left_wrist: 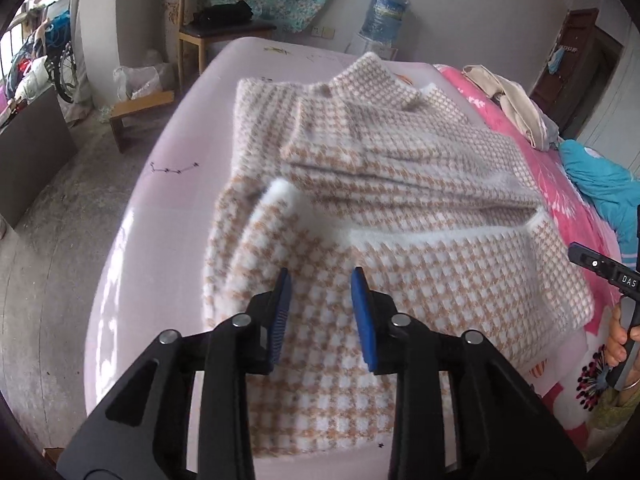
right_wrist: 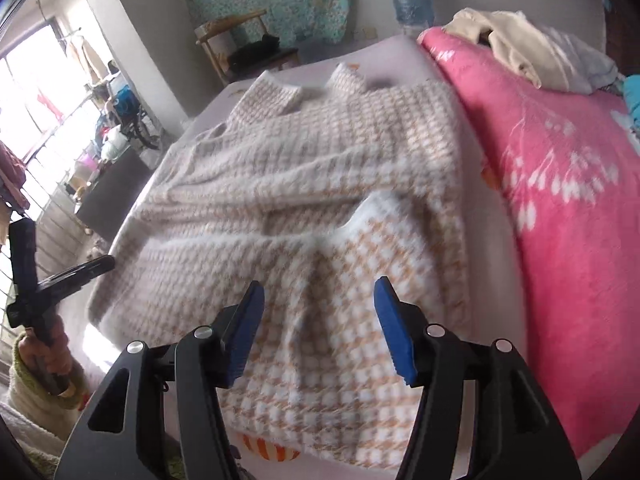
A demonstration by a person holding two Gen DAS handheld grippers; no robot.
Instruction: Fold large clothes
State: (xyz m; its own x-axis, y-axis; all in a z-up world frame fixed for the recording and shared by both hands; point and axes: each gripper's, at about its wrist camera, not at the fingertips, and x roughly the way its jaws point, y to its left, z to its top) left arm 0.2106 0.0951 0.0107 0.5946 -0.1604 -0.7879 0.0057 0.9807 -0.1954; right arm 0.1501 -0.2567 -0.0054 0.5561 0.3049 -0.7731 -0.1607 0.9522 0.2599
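Both of our grippers are above the sweater, neither holding anything.

Left gripper (left_wrist: 320, 280): jaws apart, a moderate gap, blue pads (left_wrist: 280, 312) clear of the fabric as far as we can tell. Nothing between them but the knit below.

Right gripper (right_wrist: 318, 288): jaws spread wider than the left, empty. Right wrist view is motion-blurred, so we cannot tell whether the tips touch the cloth.

Sweater (left_wrist: 400, 200): tan-and-white houndstooth knit, fluffy white trim, lying on the pale pink sheet (left_wrist: 180, 152) of the bed. In the left view it fills the centre, collar at 12 o'clock, hem towards 6. A sleeve is folded across the body, its white cuff (left_wrist: 280, 190) at about 10 o'clock from the left fingertips. A white-edged fold runs from there out to 3 o'clock.

In the right view the sweater (right_wrist: 320, 152) again takes the centre, collar at 12, a raised white-trimmed fold (right_wrist: 380, 208) just past the right jaw at 1 o'clock.

Pink floral blanket (right_wrist: 560, 200) lies beside the sweater at 3 o'clock, touching its edge. Cream clothes (right_wrist: 512, 40) are piled on the blanket at 1–2 o'clock. Wooden chair (left_wrist: 216, 20) sits past the bed at 11, water jug (left_wrist: 386, 12) at 12–1.

The other tool shows at each frame's edge: right one (left_wrist: 612, 276) at 3 in the left view, left one (right_wrist: 40, 280) at 9 in the right view.
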